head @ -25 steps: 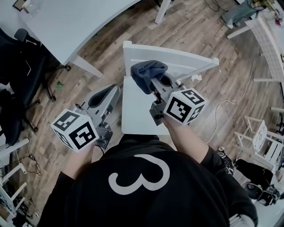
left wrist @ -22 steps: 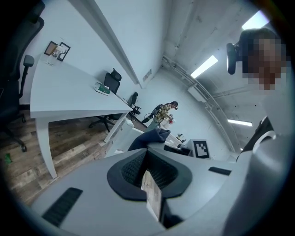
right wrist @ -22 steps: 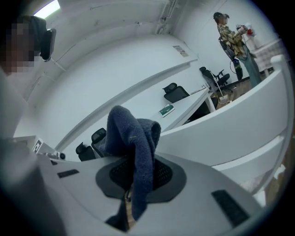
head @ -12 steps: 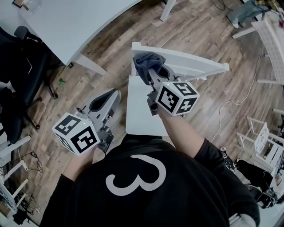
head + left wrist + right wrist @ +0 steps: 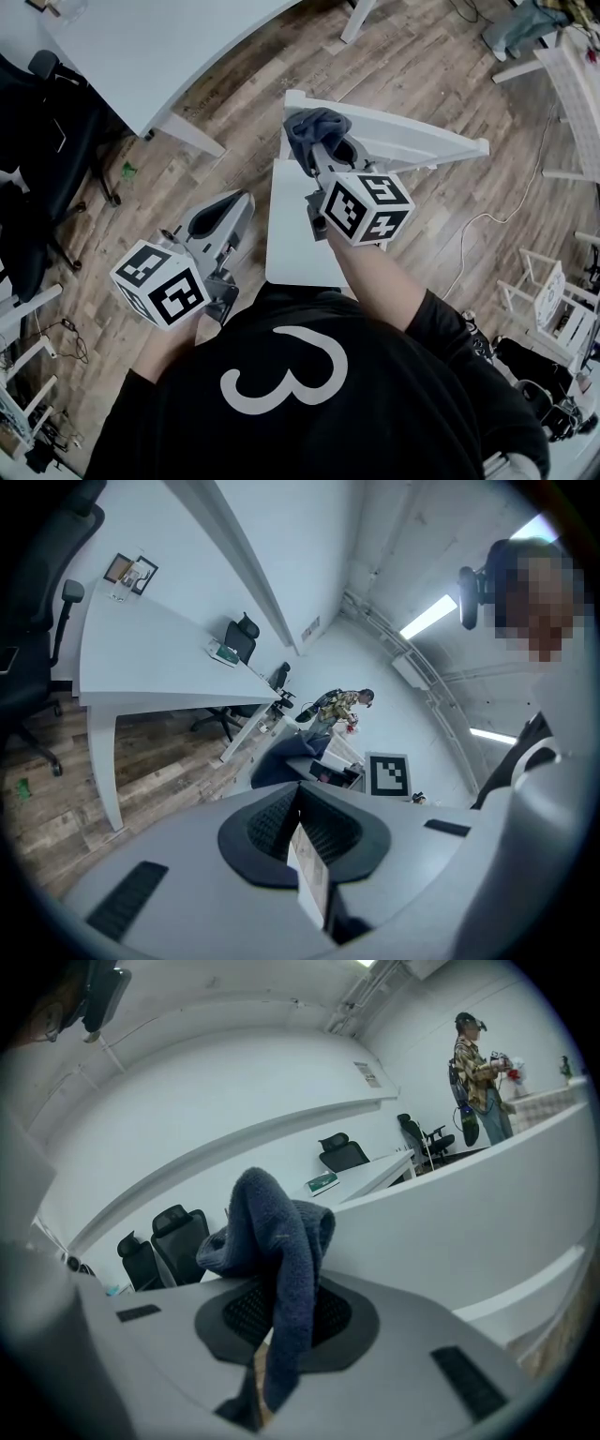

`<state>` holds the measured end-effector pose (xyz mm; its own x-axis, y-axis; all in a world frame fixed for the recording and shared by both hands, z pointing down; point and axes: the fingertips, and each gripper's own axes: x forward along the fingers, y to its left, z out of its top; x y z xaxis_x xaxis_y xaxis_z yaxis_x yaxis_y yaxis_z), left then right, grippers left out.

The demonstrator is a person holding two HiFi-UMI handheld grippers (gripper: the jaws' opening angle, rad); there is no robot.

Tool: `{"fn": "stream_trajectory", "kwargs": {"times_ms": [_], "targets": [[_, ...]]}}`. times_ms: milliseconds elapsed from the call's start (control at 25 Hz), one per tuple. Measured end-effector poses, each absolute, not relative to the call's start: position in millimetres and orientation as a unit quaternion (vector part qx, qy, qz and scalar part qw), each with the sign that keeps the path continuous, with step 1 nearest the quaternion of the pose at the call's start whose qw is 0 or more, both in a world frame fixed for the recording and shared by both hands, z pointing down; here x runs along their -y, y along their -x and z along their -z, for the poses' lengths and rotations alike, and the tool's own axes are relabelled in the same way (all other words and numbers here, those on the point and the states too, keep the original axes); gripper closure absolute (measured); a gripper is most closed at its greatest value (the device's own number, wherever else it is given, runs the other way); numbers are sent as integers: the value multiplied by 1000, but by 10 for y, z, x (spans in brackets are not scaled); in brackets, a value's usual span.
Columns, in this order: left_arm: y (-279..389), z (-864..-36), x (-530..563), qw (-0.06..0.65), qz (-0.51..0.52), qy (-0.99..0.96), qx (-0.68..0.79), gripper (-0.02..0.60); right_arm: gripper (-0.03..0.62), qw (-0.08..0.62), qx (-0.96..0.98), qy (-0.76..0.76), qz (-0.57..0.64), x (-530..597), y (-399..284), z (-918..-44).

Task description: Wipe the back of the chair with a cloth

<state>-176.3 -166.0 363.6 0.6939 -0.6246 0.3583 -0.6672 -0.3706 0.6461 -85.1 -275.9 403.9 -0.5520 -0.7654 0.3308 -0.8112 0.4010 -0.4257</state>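
Grey plastic with black ribbed pads made up the left gripper [image 5: 236, 204], which was held low beside the body, off the left edge of the seat. Its jaws were seen pressed together with nothing between them. It was judged that this gripper was not needed for the wipe and would best be held clear of the chair, or set on the seat edge only if the chair began to slide on the wood floor [image 5: 234, 103].

Further forward, the right gripper [image 5: 322, 156] was clamped on the cloth [image 5: 312, 129]. A strip of it was pinched between the pads, while the bulk was bunched above and ahead of the jaw tips. The wad was placed at the left end of the top rail of the chair back [image 5: 412, 141], either touching it or just above it; which of the two could not be told.

The wipe was judged to be at or near its start. For a good pass, the cloth rather than the hard jaw tips would have to be pressed against the rail. Light pressure would be needed, with the stroke carried along the rail toward its right end and then repeated lower on the back. A firm clamp would be needed too, since a loose wad could be dragged out by friction.

The chair [image 5: 292, 234] was seen to be white, with a flat seat and a plain, smooth, broad back. The cloth was dark blue, thick and soft like towelling, and crumpled into folds.
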Motion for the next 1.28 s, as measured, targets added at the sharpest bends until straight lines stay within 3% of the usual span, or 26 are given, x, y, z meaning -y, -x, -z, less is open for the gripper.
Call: {"fn": "stream_trajectory", "kwargs": {"times_ms": [560,1280], "targets": [[1614,-3642,1679,407,-19,-828,384,568,542,53,831,-484,-270,2766,740,-4038],[961,-3622,1687,411,-31,-843,345,568,542,60,808,-520,-271,2737,-73,-4063]]}}
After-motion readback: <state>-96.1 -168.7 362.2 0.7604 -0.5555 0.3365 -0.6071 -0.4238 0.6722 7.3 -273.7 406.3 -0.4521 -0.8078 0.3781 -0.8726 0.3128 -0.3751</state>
